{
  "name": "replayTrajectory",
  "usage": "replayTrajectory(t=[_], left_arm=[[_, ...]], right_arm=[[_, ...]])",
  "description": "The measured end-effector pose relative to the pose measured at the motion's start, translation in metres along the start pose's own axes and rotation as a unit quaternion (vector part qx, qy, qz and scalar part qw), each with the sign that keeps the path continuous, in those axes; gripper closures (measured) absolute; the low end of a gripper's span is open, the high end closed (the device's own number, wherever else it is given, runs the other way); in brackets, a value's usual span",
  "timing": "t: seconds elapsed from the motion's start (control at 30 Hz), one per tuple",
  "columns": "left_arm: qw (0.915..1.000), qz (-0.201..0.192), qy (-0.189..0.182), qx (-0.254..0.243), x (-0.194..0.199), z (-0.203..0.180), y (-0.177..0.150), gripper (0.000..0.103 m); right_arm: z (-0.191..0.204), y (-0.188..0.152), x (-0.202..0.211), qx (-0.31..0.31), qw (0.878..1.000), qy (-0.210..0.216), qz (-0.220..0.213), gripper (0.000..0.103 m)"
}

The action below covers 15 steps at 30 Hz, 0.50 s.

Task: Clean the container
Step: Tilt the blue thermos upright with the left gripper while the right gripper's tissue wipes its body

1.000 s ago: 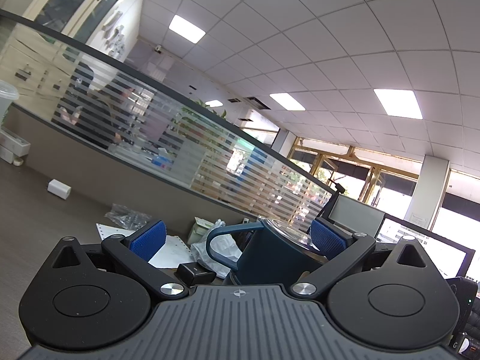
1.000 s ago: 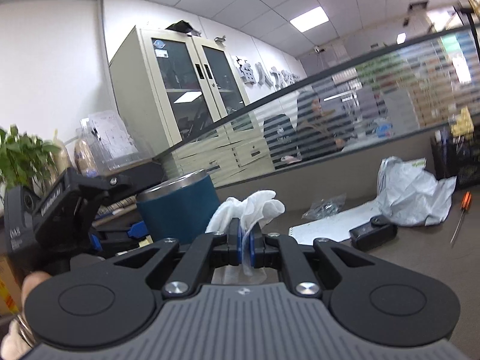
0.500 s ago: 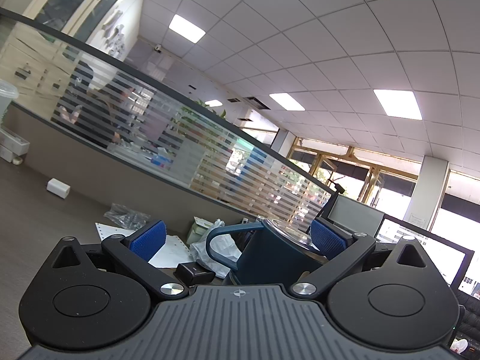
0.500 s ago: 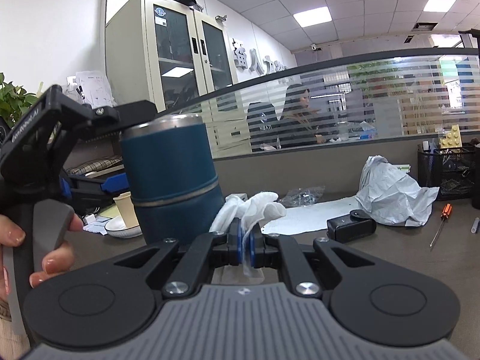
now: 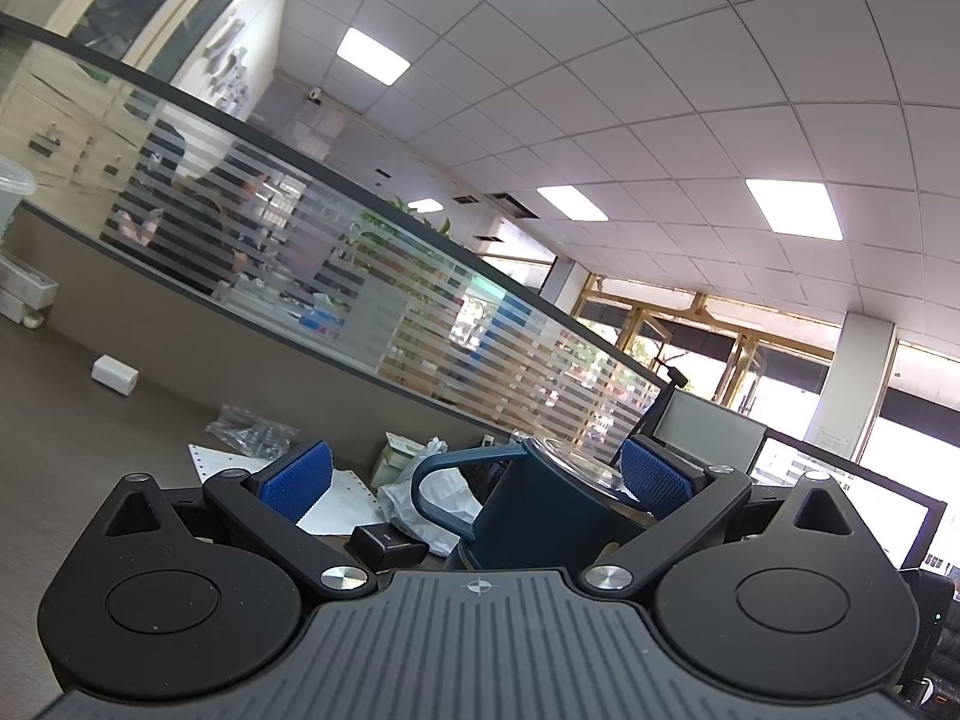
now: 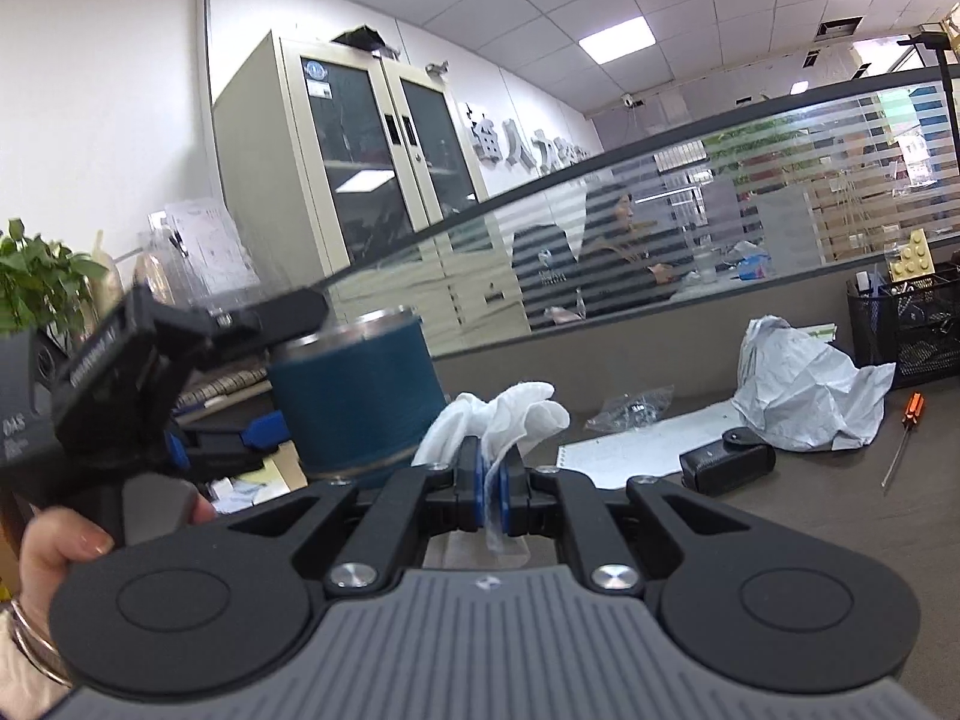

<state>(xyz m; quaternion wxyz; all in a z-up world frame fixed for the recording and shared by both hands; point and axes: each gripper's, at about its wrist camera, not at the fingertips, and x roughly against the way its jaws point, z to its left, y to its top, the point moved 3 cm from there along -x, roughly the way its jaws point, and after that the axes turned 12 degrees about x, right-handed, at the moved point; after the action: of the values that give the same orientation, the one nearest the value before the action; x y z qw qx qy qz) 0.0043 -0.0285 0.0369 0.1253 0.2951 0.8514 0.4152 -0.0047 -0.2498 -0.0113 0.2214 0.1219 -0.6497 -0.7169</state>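
Note:
A dark blue mug with a handle and a clear lid sits between the wide-apart jaws of my left gripper. The right blue pad lies against the mug's rim. The left pad shows a gap to the handle. In the right wrist view a hand holds the left gripper, with one finger over the mug. My right gripper is shut on a crumpled white cloth, just right of the mug. The mug's base is hidden.
On the desk lie a black case, a printed sheet, a crumpled white bag and an orange screwdriver. A black mesh basket stands at the right. A glass partition runs behind. A plant is at the left.
The right wrist view has shifted, so the mug and left gripper now sit lower and smaller in it. The cloth stays clamped. The left wrist view is unchanged.

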Motion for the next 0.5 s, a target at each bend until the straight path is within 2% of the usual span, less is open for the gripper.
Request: replayTrajectory(t=[0.5], left_arm=[[1.0000, -0.001, 0.000, 0.000, 0.002, -0.001, -0.001, 0.000]], right_arm=[[0.001, -0.021, -0.007, -0.001, 0.999, -0.006, 0.039, 0.093]])
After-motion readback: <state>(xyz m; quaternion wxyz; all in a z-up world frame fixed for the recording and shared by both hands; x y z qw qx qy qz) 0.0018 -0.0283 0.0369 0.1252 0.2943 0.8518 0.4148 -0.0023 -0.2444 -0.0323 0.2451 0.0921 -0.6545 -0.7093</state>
